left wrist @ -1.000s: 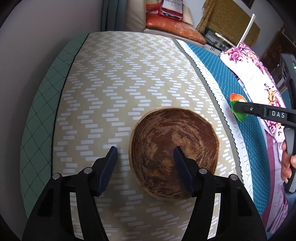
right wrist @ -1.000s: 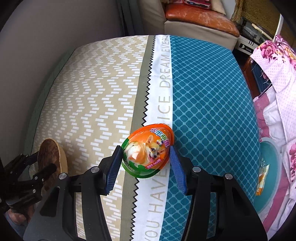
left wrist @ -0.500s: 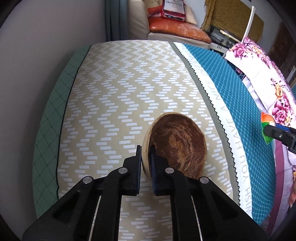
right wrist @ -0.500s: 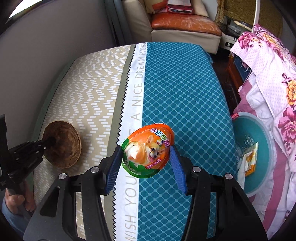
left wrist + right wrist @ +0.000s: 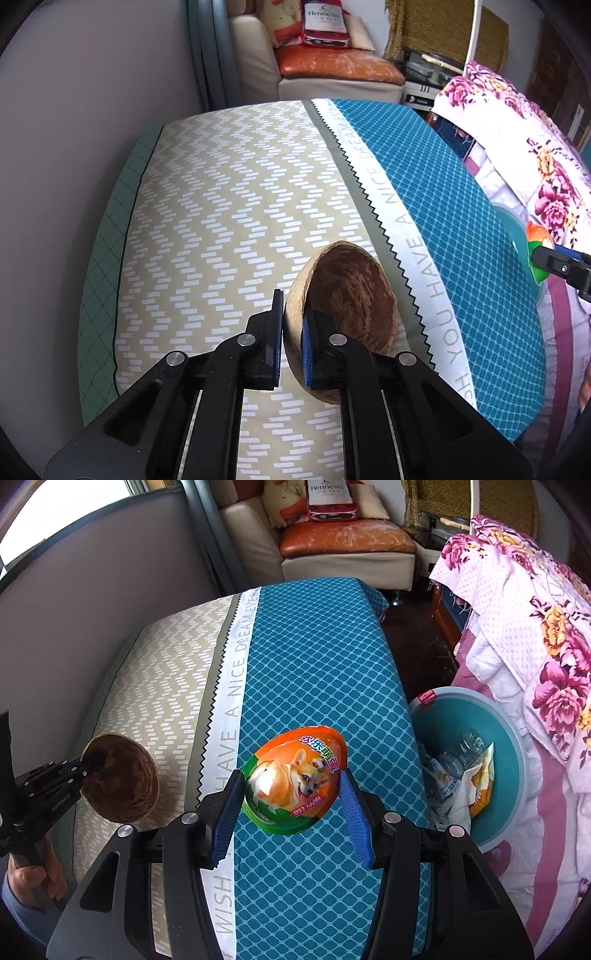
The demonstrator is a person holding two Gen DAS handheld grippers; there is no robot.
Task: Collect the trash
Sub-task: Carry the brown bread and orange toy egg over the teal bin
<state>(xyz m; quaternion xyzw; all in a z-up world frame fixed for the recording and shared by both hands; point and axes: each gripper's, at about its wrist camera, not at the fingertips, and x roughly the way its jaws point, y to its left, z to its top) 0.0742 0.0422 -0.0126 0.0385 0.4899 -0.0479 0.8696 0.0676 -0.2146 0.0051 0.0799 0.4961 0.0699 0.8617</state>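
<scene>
In the left wrist view, our left gripper (image 5: 291,334) pinches the rim of a coconut shell half (image 5: 345,314), lifted tilted above the beige zigzag part of the tablecloth (image 5: 221,206).

In the right wrist view, our right gripper (image 5: 291,808) clasps the orange-green egg package (image 5: 295,779) above the tablecloth's blue part, left of the teal basin (image 5: 513,738) holding wrappers (image 5: 469,786).
</scene>
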